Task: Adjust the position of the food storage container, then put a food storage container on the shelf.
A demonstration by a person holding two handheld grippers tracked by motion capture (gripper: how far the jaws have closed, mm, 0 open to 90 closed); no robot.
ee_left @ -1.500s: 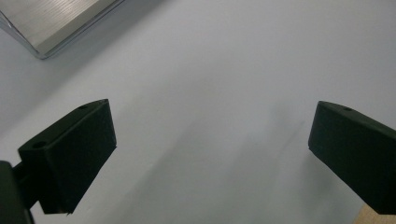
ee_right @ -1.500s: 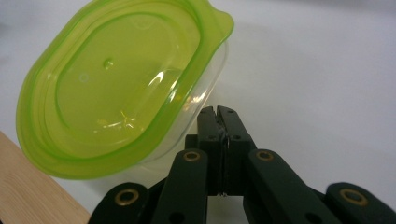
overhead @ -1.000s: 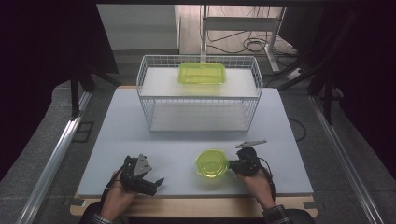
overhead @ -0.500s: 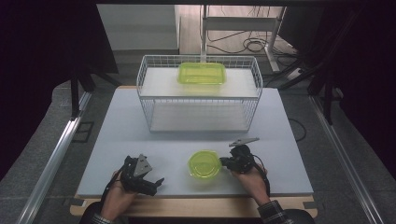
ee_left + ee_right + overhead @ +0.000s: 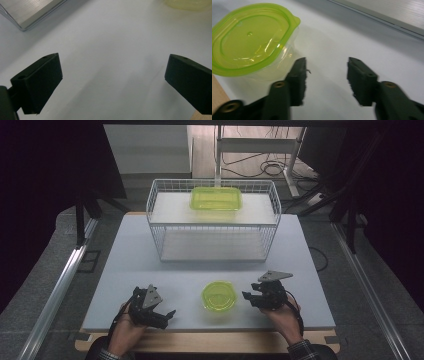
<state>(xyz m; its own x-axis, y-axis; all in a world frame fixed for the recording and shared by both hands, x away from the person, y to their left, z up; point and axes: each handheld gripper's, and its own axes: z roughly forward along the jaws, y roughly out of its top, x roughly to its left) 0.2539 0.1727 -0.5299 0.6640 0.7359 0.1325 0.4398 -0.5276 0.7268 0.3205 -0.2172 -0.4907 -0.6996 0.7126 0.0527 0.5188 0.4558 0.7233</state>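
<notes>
Lower centre: right gripper (image 5: 248, 296) has just opened, releasing the round container (image 5: 219, 295); left gripper (image 5: 167, 312) wide open, empty.

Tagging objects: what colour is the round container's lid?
Translucent yellow-green lid; clearest in the right gripper view.

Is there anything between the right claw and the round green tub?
No. In the high view only bare white table lies between the right gripper and the round green-lidded tub. Its jaws have just been opening, nothing between them, and the tub sits just beside them.
</notes>
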